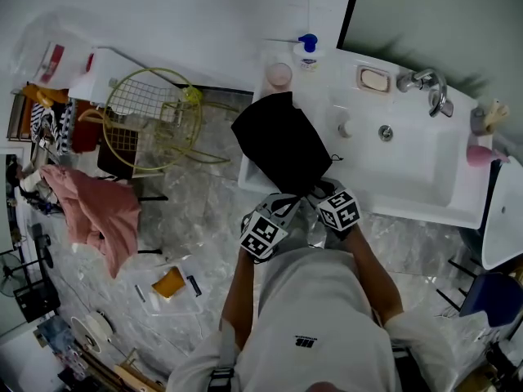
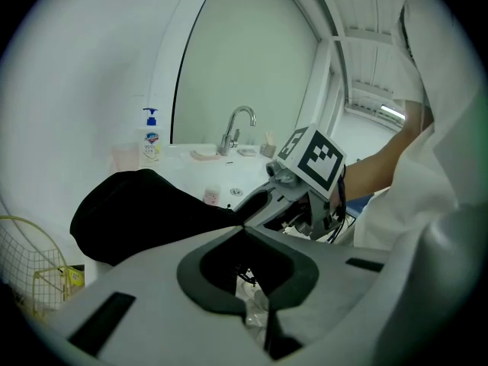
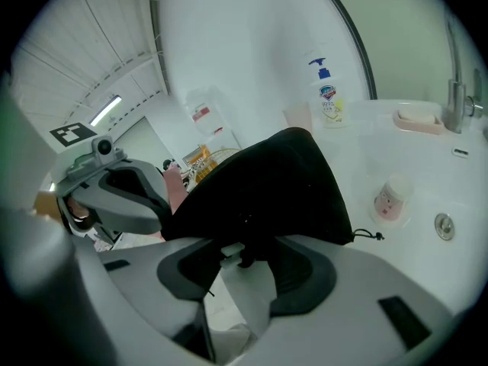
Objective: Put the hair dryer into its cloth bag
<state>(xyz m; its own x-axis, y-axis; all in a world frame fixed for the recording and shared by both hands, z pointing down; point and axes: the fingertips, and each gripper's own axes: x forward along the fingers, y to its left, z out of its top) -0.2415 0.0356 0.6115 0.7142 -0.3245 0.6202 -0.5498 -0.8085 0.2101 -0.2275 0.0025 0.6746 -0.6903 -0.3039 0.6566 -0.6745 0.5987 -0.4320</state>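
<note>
Cloth bag (image 1: pixel 280 141), black and opaque, contents and mouth indiscernible

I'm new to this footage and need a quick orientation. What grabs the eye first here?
A black cloth bag sprawls over the left edge of the white sink, pinched at its near end by the left claw and right claw, both shut on it. Further left, a yellow wire basket and a draped pink cloth stand out against the pale floor.
</note>
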